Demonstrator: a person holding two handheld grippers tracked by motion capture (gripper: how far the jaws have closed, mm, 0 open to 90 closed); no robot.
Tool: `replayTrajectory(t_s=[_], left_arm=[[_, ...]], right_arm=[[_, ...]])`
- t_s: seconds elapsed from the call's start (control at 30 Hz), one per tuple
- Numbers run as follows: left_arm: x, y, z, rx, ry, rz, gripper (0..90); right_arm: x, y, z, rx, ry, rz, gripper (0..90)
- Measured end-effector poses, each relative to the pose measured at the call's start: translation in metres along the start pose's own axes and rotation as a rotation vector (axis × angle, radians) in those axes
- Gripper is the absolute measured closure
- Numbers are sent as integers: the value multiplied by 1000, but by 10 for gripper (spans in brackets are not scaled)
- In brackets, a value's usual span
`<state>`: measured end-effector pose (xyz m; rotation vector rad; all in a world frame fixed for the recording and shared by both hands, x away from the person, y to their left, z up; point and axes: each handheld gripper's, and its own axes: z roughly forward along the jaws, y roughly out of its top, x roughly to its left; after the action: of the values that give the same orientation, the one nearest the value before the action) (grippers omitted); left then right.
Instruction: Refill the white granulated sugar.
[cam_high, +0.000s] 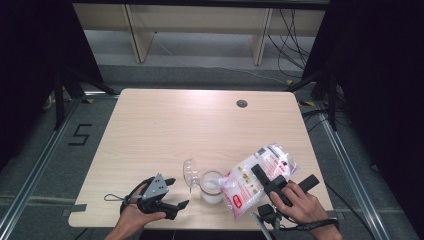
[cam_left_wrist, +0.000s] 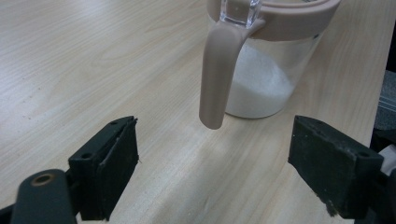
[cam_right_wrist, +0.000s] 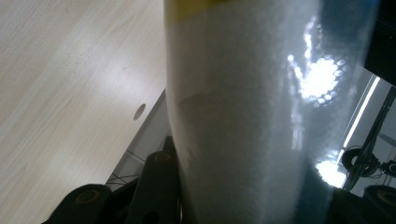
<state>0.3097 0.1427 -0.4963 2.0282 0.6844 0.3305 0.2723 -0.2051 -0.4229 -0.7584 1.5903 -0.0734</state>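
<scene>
Bag clamped close in front of my right gripper's camera.

From here I see a clear bag of white grains (cam_right_wrist: 243, 121) rising between my jaws, a yellow band at its top edge and glare spots on the film. To its left lies the pale wooden table (cam_right_wrist: 60, 93), with a round hole (cam_right_wrist: 139, 111) near the edge, and the floor beyond.
</scene>
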Motion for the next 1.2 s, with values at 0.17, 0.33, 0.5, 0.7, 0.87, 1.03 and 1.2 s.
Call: replayTrajectory(t_s=[0.17,0.33,0.5,0.7,0.87,1.03,1.2], left_arm=[[2,1,-1,1,-2,29,154],[2,1,0,4,-1,31,154],[2,1,0,-1,-2,27,154],[2,1,0,4,1,31,154],[2,1,0,2,-1,30,154],[0,0,0,1,0,-4,154],[2,1,0,0,-1,28,154]], right_arm=[[0,0,0,1,2,3,712],[2,-1,-1,11,0,16,712],[1,-1,-1,11,1,15,713],[0,0,0,-3,5,-5,713],[1,-1,-1,11,3,15,713],[0,0,1,-3,5,-2,713],[0,0,1,3,4,4,713]])
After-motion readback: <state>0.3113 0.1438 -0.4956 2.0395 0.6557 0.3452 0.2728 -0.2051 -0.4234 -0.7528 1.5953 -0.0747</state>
